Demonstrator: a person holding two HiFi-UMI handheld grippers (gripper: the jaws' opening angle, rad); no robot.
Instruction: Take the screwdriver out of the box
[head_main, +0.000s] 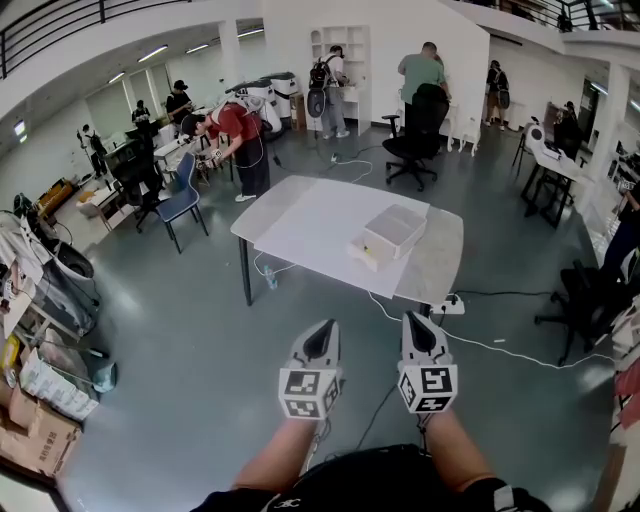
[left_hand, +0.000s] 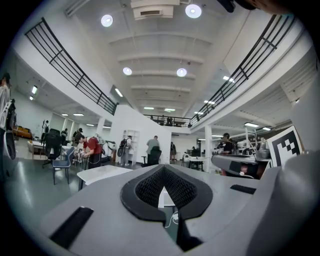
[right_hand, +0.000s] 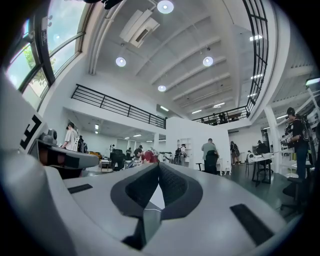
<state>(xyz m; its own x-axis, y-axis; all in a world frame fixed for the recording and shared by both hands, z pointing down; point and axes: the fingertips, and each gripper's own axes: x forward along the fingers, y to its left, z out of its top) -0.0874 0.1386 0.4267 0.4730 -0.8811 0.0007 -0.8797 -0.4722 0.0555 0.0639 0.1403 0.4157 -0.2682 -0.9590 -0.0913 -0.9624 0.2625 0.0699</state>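
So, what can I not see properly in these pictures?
- Screwdriver: nowhere visible; in the head view the pale translucent plastic box on the white rectangular table is too small to show its contents.
- Box lid: too small there to tell open or closed.
- Box, gripper views: blocked by the left gripper and right gripper themselves.

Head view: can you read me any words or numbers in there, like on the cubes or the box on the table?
No text can be read in any view.
Left cube and right cube: only black-and-white square patterns, no letters or numbers.
Box on the table: too small to show whether it has a label.
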